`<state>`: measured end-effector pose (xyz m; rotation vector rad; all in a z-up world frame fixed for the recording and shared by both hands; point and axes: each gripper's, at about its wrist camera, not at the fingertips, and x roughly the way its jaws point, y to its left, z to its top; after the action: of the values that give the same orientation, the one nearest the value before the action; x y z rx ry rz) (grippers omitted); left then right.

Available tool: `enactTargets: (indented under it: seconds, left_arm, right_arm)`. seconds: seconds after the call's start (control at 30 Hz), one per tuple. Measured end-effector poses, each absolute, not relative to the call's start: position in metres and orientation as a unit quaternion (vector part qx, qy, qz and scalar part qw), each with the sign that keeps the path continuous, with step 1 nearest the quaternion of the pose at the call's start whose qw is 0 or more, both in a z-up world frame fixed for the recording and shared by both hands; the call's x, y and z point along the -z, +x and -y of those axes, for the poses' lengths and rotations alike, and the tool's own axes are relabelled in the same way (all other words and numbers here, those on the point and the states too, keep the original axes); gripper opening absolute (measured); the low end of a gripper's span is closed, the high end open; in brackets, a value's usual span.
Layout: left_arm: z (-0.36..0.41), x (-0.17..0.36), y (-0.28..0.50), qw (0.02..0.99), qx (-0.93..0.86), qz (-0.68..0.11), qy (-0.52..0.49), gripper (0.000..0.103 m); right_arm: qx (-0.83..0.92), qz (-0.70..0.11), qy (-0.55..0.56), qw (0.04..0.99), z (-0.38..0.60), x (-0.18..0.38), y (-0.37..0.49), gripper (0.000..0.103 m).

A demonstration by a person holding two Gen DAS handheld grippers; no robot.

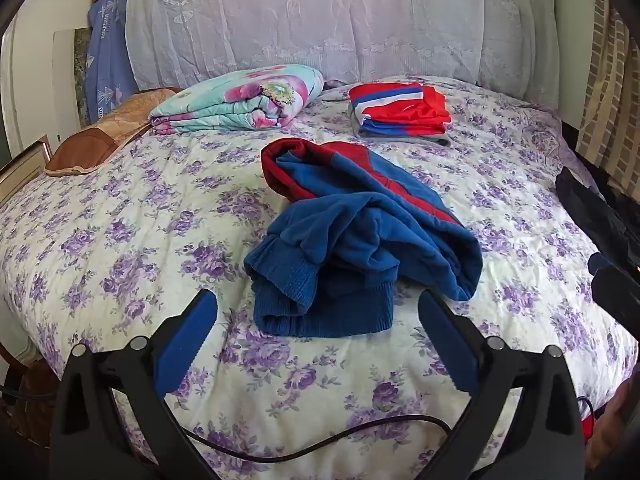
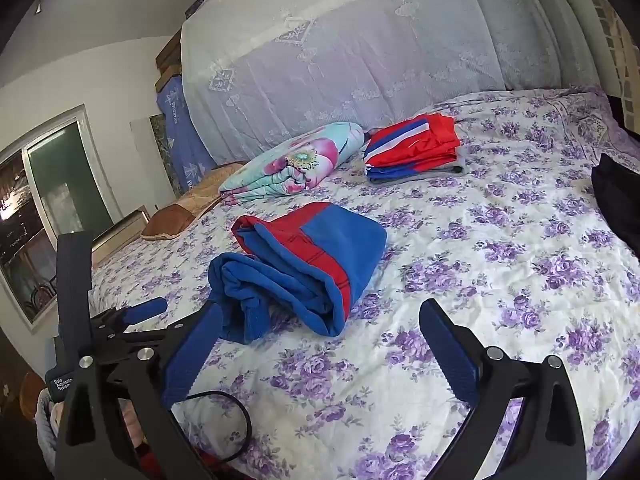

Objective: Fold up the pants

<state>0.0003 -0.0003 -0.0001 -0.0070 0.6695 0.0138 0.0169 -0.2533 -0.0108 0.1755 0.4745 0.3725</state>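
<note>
Blue-and-red pants (image 1: 360, 236) lay bunched mid-bed on the purple floral bedspread (image 1: 132, 240), ribbed cuffs toward the near edge, waistband end pointing at the headboard. Left gripper (image 1: 318, 312) hovered just short of the cuffs, fingers (image 1: 192, 340) spread wide, nothing between them. Right gripper (image 2: 320, 320) sat off to the pants' right side, fingers (image 2: 448, 344) spread too, empty, over bare bedspread. Behind the pants: a folded floral quilt (image 1: 240, 100), and beside it a folded red-white-blue stack (image 1: 400, 112). A brown pillow (image 1: 104, 136) lay at the bed's left edge. Black cable (image 1: 320, 440) trailed across the near bedspread.
</note>
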Motion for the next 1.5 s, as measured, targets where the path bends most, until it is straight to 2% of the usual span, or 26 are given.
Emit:
enactTargets:
  seconds: [1.5]
  left_arm:
    - [0.0053, 0.0023, -0.0034, 0.944, -0.003, -0.330, -0.008, 0.098]
  right_arm:
    - [-0.182, -0.239, 0.096, 0.949, 0.2608, 0.0136, 0.0147, 0.099]
